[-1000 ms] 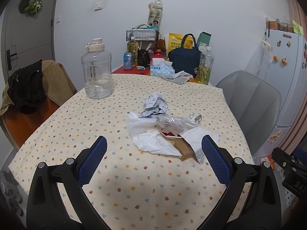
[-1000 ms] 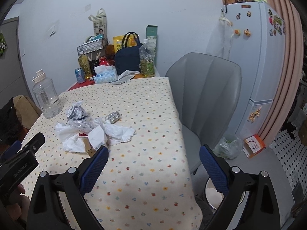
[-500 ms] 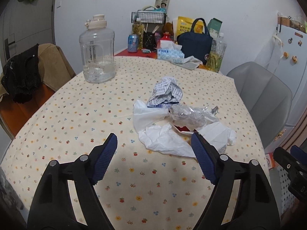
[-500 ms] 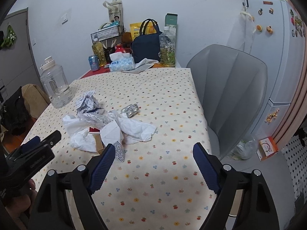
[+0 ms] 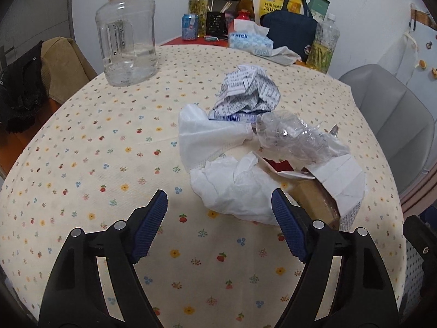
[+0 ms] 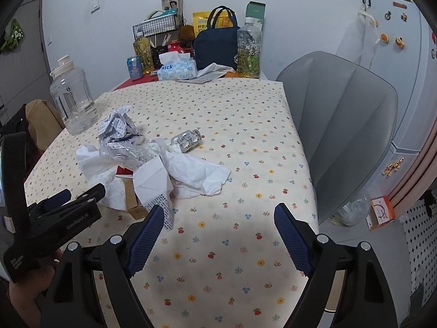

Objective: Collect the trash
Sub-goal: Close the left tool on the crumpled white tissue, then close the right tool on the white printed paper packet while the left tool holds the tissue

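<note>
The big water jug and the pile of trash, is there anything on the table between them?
Nothing. In the left wrist view only bare flowered tablecloth lies between the water jug and the crumpled printed paper at the pile's near edge.

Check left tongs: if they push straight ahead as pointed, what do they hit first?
Most likely the crumpled white tissue at the near edge of the trash pile. The left tongs are open and it lies just ahead between them, slightly right of centre. Depth is uncertain through the fisheye.
</note>
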